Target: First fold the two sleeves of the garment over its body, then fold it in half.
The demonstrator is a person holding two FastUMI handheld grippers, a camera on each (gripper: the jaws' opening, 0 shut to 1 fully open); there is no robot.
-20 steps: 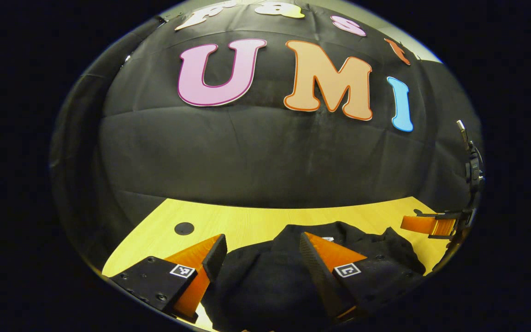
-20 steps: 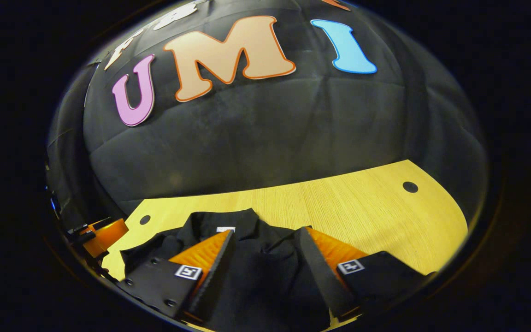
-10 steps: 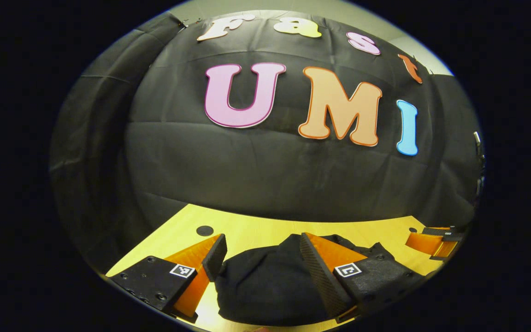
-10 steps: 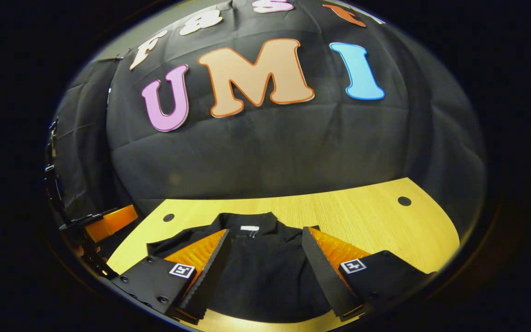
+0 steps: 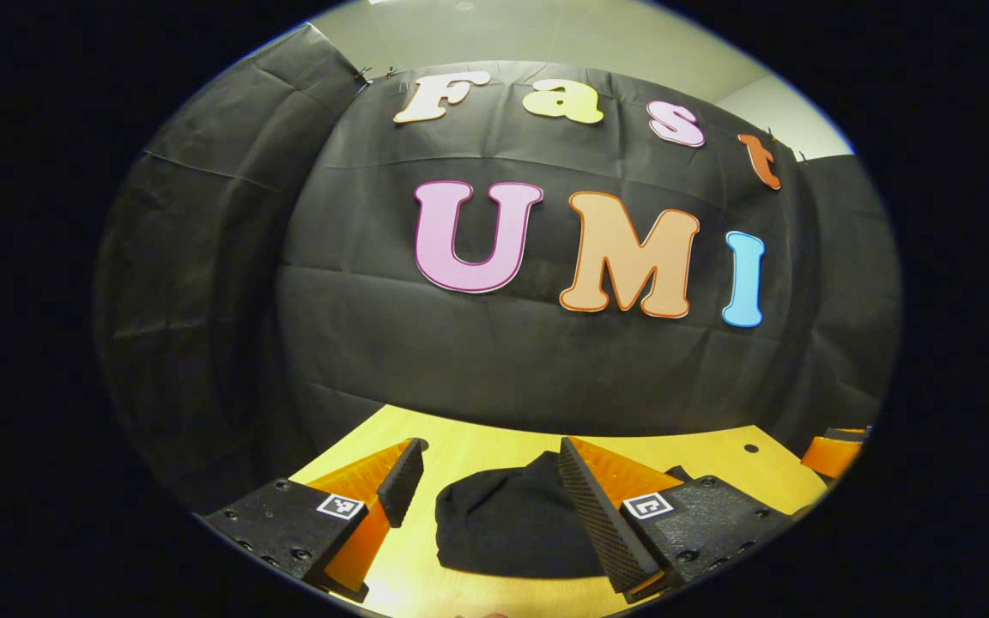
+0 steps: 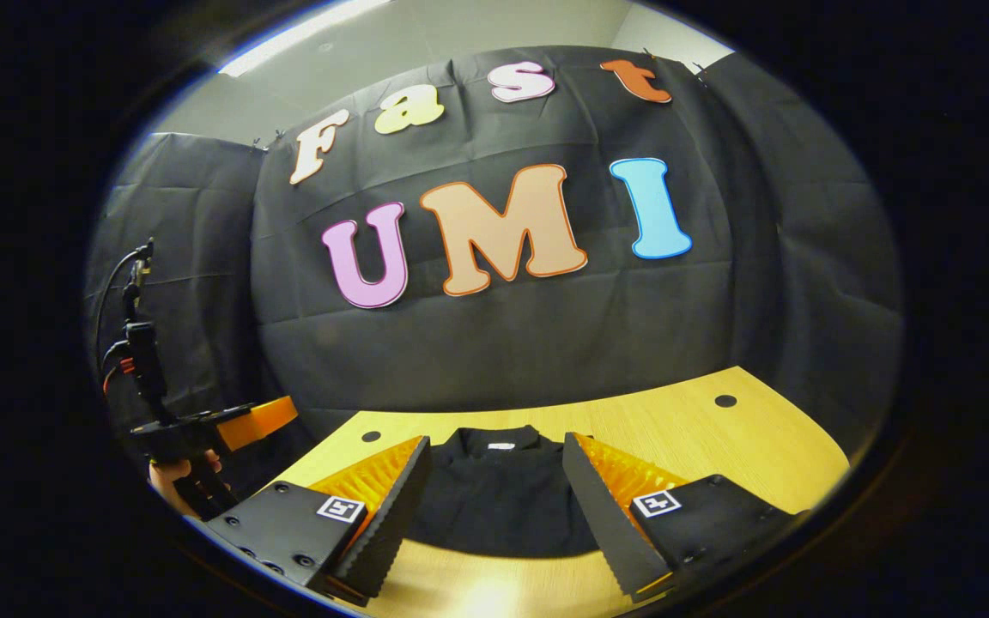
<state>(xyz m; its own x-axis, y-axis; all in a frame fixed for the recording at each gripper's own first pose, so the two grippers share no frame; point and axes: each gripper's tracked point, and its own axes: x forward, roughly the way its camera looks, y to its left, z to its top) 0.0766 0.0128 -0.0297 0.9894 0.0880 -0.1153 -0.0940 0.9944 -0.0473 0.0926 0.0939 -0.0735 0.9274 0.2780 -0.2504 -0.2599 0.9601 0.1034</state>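
Observation:
The black garment lies as a compact folded bundle on the yellow wooden table. In the right gripper view the garment shows its collar and a white neck label at the far side. My left gripper hangs open above the near edge of the bundle, holding nothing. My right gripper is open too, its fingers apart on either side of the garment's image and clear of the cloth. At the left of the right gripper view, a hand holds the left gripper off the table's corner.
The tabletop has small round holes near its back corners. Bare wood lies to the right of the garment. The black booth wall stands right behind the table's far edge. At the right edge of the left gripper view is the right gripper.
Both grippers have drawn back and risen from the garment, staying open. The garment now looks smaller and lies between the fingers' tips instead of under them.

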